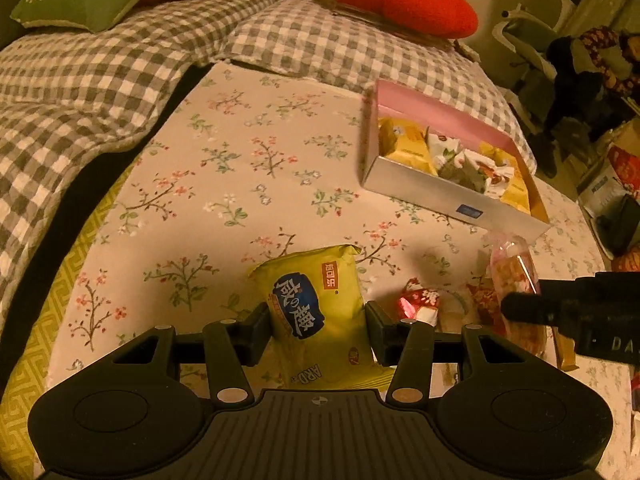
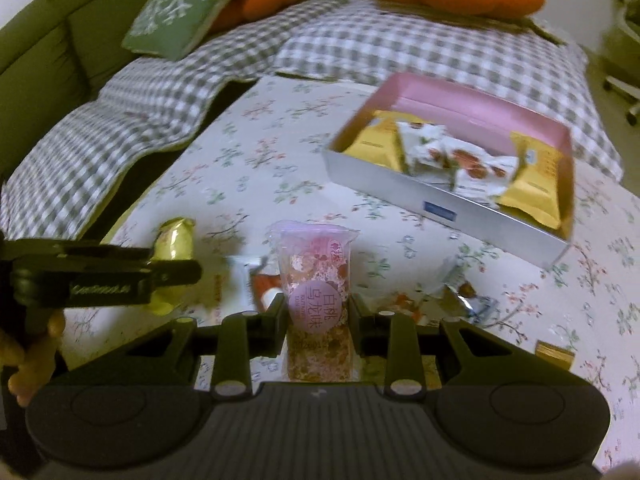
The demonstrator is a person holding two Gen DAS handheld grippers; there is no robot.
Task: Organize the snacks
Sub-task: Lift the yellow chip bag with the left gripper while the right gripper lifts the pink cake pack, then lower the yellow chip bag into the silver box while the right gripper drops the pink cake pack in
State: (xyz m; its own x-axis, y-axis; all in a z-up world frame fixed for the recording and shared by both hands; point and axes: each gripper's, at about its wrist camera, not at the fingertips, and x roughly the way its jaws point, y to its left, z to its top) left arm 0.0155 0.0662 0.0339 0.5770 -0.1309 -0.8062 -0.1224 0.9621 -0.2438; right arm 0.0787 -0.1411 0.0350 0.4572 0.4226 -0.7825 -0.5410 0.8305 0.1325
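Left claw [image 1: 318, 330] clamps yellow-green packet [image 1: 320, 312] across its width; right claw [image 2: 318, 320] grips pink snack pack [image 2: 316, 300] upright, both apparently lifted for boxing. Just beyond the fingers, loose wrapped snacks [image 2: 460, 296] lie on the floral cloth [image 1: 248, 152]. Farther ahead-right, pink-lined box [image 2: 460, 100] holds sorted packets. Beyond: checked blanket [image 1: 80, 80], cushions, dim warm room.

Both my wrist cameras sit low over the bed [image 1: 248, 152], looking forward along my fingers toward the checked pillows [image 1: 340, 48]. Each sees its held packet close up. Both share the pink-lined box [image 1: 448, 116] and each other's gripper.
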